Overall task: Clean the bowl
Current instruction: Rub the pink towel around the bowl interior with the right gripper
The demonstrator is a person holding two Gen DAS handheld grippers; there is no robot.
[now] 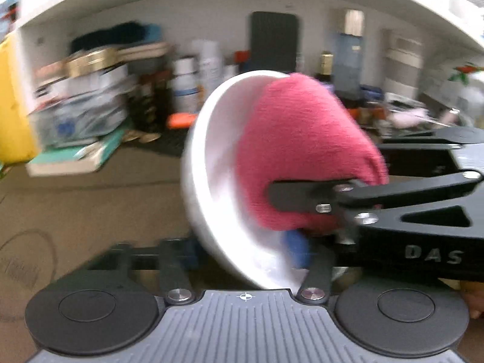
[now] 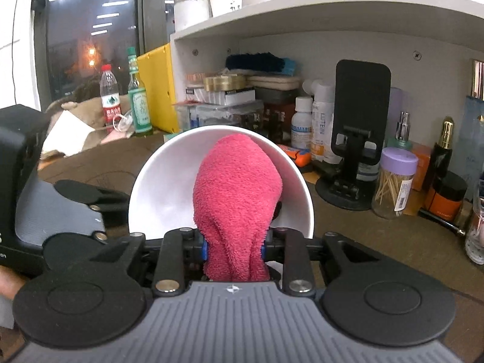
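I see the cloth (image 2: 237, 199) inside the bowl (image 2: 160, 187) at centre frame (tipped on edge), toothpick jar (image 2: 394, 181) right, bottles (image 2: 139, 93) upper left.

A brown counter (image 2: 378, 242) runs under a white shelf (image 2: 332, 9) against a pale wall (image 2: 302, 48), with a dark window (image 2: 78, 30) reflecting ceiling lights at the left.

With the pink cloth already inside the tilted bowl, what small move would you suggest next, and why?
Probably sweep the right gripper, shut on the pink cloth, sideways toward the bowl's bare left wall. The cloth bunches against the right half of the inside, leaving the left side uncovered. The left gripper grips the bowl's lower rim and holds it tilted, so it should hold firm.
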